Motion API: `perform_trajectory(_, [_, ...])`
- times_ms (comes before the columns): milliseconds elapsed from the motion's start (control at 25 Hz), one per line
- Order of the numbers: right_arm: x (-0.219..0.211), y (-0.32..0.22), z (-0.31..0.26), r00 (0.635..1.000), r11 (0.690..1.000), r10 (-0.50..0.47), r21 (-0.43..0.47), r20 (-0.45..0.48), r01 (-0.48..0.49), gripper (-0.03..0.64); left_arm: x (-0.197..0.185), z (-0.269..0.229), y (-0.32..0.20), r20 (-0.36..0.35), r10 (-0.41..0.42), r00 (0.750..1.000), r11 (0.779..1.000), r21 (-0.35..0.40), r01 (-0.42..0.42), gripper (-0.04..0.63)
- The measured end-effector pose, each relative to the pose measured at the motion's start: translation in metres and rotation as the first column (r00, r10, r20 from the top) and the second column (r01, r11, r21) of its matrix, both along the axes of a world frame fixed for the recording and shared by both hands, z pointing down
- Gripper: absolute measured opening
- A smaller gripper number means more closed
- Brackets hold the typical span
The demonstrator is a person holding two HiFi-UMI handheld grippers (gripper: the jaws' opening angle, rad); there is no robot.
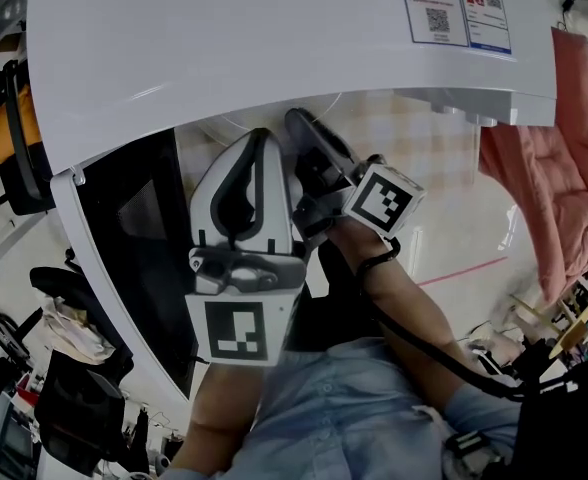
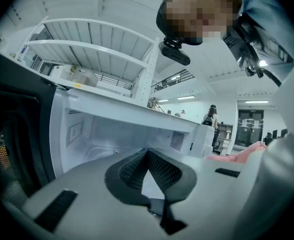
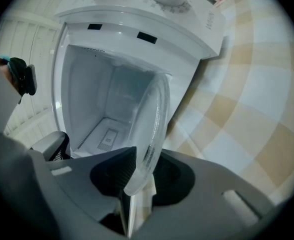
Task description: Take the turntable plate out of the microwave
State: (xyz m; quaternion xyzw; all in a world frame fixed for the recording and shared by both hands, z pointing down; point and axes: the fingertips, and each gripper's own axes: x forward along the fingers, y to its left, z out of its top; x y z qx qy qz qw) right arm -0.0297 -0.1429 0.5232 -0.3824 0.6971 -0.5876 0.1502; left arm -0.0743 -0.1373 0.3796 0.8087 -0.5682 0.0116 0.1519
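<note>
Turntable plate (image 3: 154, 116): a clear glass disc with a thick rounded rim and a frosted sheen. It shows edge-on at the centre of the right gripper view, at the open mouth of the white microwave (image 3: 137, 31), with a checked cloth (image 3: 247, 109) to its right. The right gripper (image 3: 146, 156) is clamped on its lower rim. The left gripper (image 2: 147, 156), at lower centre of its own view, has its jaw tips together and grips nothing.

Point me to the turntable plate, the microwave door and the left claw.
turntable plate (image 3: 154, 126), right gripper view, glass rim.
microwave door (image 1: 139, 243), head view, dark window.
left claw (image 2: 147, 153), left gripper view, where the tips meet.
</note>
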Motion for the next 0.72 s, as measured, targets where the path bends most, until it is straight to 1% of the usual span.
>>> perform_trajectory(200, [0.002,0.005,0.0,1.0,1.0,0.0,0.012,-0.005,0.0,0.086,0.003,0.0,0.007,-0.001,0.004,1.0,1.0,0.0,-0.004,0.008])
perform_trajectory(400, [0.004,0.007,0.004,1.0,1.0,0.003,-0.002,-0.02,-0.003,0.092,0.005,-0.002,0.007,-0.002,0.007,1.0,1.0,0.007,-0.007,0.007])
perform_trajectory(520, [0.002,-0.001,-0.001,1.0,1.0,0.007,0.023,-0.006,-0.006,0.128,0.003,-0.004,0.005,-0.004,0.005,1.0,1.0,0.009,-0.005,0.008])
perform_trajectory(720, [0.002,-0.018,-0.001,1.0,0.999,0.025,0.039,0.001,-0.025,0.14,-0.004,-0.002,-0.002,-0.006,0.0,1.0,1.0,0.004,0.0,0.008])
